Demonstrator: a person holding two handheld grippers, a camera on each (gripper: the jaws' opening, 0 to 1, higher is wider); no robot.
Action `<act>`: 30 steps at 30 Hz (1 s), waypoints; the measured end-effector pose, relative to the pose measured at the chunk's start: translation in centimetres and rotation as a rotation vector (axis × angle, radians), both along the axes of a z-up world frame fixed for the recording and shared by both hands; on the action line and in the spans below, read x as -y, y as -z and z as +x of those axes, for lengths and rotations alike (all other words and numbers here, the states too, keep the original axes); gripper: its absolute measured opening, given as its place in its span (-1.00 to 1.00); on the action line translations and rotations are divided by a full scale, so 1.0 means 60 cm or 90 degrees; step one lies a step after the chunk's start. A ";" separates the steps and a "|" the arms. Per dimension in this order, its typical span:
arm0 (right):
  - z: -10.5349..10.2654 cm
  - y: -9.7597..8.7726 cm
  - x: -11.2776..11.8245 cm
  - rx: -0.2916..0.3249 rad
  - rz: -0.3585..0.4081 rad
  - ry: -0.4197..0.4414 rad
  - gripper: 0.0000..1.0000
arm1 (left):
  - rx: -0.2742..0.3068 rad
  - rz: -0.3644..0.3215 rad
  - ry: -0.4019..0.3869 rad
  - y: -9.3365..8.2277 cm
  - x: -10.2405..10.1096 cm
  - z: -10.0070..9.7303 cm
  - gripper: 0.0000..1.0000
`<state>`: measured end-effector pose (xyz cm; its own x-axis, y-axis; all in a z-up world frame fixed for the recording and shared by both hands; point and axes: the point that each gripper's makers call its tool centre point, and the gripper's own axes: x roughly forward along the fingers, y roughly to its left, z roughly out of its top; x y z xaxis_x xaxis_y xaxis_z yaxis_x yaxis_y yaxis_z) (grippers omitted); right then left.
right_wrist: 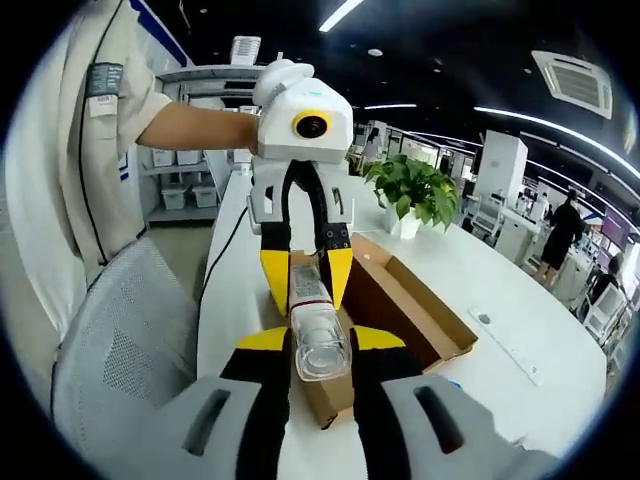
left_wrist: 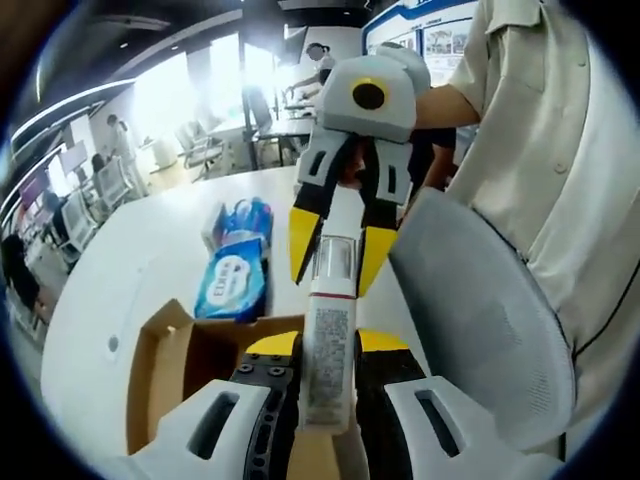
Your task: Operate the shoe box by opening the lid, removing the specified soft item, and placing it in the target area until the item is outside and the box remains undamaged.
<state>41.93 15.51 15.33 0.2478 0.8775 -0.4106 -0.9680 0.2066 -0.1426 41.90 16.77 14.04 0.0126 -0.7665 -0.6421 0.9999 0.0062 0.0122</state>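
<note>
Held a tube (left_wrist: pixel 330 330) above the open box (left_wrist: pixel 165 365), both grippers (left_wrist: pixel 327 350) (right_wrist: pixel 310 345) closed on its ends, probably for steady carrying.

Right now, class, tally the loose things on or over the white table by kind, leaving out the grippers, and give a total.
Open cardboard shoe box: 1
Tube-shaped bottle with clear cap, gripped at both ends: 1
Blue wet-wipe packs: 2
Potted green plant: 1
Total: 5
</note>
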 end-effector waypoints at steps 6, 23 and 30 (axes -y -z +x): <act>-0.008 -0.002 -0.002 0.016 -0.011 -0.015 -0.65 | 0.018 0.003 0.015 0.011 -0.002 0.002 -0.63; -0.006 0.000 0.002 0.021 -0.049 -0.022 -0.68 | 0.059 0.006 0.039 0.028 0.011 0.007 -0.63; -0.005 0.000 0.005 0.019 -0.051 -0.025 -0.68 | 0.065 0.005 0.030 0.026 0.014 0.011 -0.56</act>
